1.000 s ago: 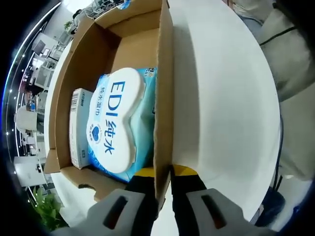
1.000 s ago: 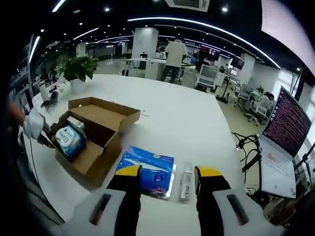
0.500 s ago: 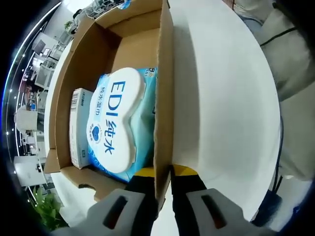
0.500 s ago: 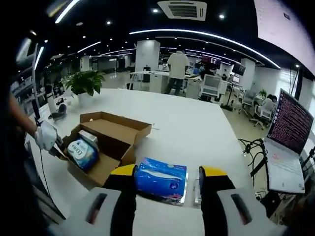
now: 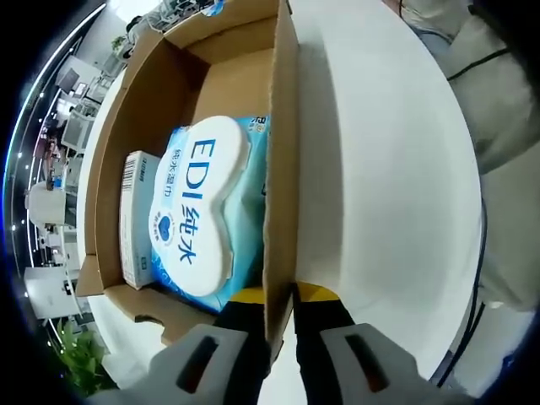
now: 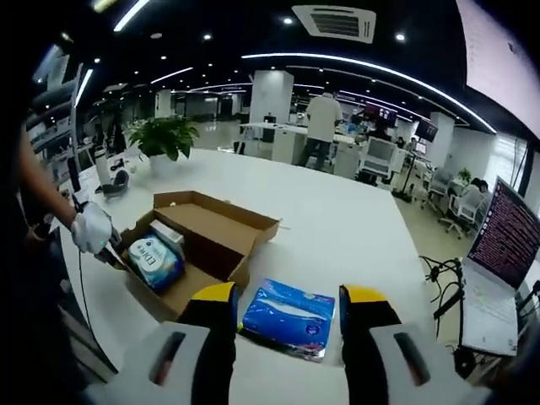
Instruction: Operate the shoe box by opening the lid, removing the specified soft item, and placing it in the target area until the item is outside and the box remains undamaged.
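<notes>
The open cardboard shoe box (image 5: 202, 76) holds a light-blue wet-wipes pack (image 5: 198, 211) with a white "EDI" lid and a small white carton (image 5: 135, 221) beside it. My left gripper (image 5: 280, 305) is shut on the box's side wall at its near corner. In the right gripper view the same box (image 6: 215, 232) sits left of centre, with a gloved hand (image 6: 91, 229) at its near left corner. A blue soft tissue pack (image 6: 287, 308) lies on the white table (image 6: 354, 228), outside the box. My right gripper (image 6: 288, 295) stands open, one jaw on each side of the pack.
A laptop (image 6: 502, 245) stands at the table's right edge, with cables (image 6: 434, 270) beside it. A potted plant (image 6: 164, 135) is at the far left end. A person (image 6: 322, 116) stands at desks in the background. Bare tabletop (image 5: 380, 169) lies right of the box wall.
The right gripper view has moved, so the box and blue pack sit differently in it. The jaws stay equally wide. The left gripper view is unchanged.
</notes>
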`<action>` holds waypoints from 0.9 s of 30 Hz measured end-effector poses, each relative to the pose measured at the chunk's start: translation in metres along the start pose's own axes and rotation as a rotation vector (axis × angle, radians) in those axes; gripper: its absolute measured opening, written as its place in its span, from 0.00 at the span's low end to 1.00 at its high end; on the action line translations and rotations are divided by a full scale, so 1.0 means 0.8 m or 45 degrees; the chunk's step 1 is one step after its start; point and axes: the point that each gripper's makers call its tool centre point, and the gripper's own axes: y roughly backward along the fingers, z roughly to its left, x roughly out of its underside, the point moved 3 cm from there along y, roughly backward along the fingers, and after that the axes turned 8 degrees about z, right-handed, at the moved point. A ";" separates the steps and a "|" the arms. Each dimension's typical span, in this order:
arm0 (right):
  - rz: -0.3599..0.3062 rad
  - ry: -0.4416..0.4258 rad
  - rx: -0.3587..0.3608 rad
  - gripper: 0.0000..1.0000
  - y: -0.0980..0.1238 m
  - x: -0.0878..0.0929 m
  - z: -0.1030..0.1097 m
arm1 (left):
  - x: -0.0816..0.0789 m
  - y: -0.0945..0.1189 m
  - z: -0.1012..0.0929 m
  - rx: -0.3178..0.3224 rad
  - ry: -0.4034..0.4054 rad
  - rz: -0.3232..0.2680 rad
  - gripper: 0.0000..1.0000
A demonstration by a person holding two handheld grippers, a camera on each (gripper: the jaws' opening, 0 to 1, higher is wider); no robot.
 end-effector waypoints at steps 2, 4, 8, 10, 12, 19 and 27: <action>0.007 0.047 0.006 0.44 -0.001 -0.003 0.004 | 0.000 0.001 0.000 -0.001 0.001 0.000 0.07; 0.008 0.060 -0.002 0.43 -0.003 -0.004 0.008 | 0.000 0.000 0.000 -0.004 0.002 -0.002 0.07; 0.024 0.066 -0.036 0.43 -0.010 -0.001 0.020 | 0.000 0.000 0.000 -0.003 0.003 -0.002 0.07; 0.033 0.079 -0.057 0.40 -0.013 0.000 0.028 | 0.000 0.001 0.000 -0.005 0.002 -0.002 0.07; 0.024 0.084 -0.076 0.37 -0.017 -0.002 0.035 | 0.000 0.001 0.000 -0.006 0.002 -0.004 0.07; 0.018 0.108 -0.140 0.33 -0.037 -0.008 0.061 | 0.000 0.000 0.000 -0.009 -0.004 -0.006 0.07; 0.011 0.150 -0.212 0.34 -0.047 -0.014 0.099 | 0.000 0.001 0.000 -0.004 -0.002 -0.006 0.07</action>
